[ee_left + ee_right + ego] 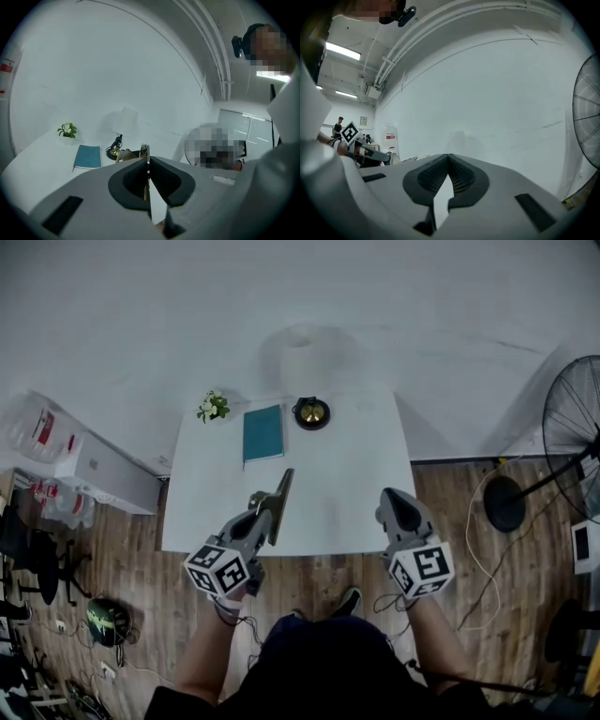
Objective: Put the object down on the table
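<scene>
My left gripper [266, 512] is shut on a thin flat brown panel [279, 501], like a picture frame held edge-up, above the near left part of the white table [356, 484]. In the left gripper view the panel's edge [146, 152] stands upright between the pads of the left gripper [148, 163]. The right gripper [395, 500] hovers over the table's near right edge, shut with nothing in it. In its own view the right gripper [448, 159] has pads that meet and faces a bare white wall.
At the table's far side lie a teal book [262, 432], a small potted plant [214, 407] and a lamp on a black-and-gold base [311, 412]. A standing fan [562, 437] is on the right. White boxes [103, 470] and a dark chair [28, 554] stand on the left.
</scene>
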A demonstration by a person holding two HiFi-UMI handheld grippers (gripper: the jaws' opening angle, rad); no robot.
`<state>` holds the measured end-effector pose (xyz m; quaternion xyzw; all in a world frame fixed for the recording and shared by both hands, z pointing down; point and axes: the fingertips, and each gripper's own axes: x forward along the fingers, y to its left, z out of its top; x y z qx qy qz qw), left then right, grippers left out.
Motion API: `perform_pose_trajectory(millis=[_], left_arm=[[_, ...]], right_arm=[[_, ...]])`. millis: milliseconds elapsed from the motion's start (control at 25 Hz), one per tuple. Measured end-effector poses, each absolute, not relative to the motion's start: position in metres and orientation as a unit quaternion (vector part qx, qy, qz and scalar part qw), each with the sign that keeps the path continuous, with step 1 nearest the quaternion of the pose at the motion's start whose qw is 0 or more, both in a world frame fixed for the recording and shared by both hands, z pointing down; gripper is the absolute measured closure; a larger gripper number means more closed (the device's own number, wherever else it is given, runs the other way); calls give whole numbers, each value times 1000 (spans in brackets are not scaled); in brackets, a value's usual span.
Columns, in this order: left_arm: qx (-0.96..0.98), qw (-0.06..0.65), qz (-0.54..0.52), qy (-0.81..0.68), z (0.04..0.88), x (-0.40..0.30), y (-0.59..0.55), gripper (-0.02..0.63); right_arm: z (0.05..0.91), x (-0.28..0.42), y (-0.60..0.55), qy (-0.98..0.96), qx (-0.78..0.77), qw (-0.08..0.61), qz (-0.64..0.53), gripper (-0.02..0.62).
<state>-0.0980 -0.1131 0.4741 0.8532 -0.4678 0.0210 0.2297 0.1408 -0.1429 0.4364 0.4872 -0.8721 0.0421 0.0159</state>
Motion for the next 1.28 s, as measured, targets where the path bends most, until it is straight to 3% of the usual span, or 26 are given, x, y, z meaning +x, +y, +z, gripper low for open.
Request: perform_pose_trajectory(millis=[520,1280], left_arm=[[847,260,43,-462,512,-65,-167,600],[857,362,93,-355,656,-54,-290,600]], right_arm=[[461,170,-191,-871,484,35,75,589],[496,152,-266,-819,554,119,90,589]])
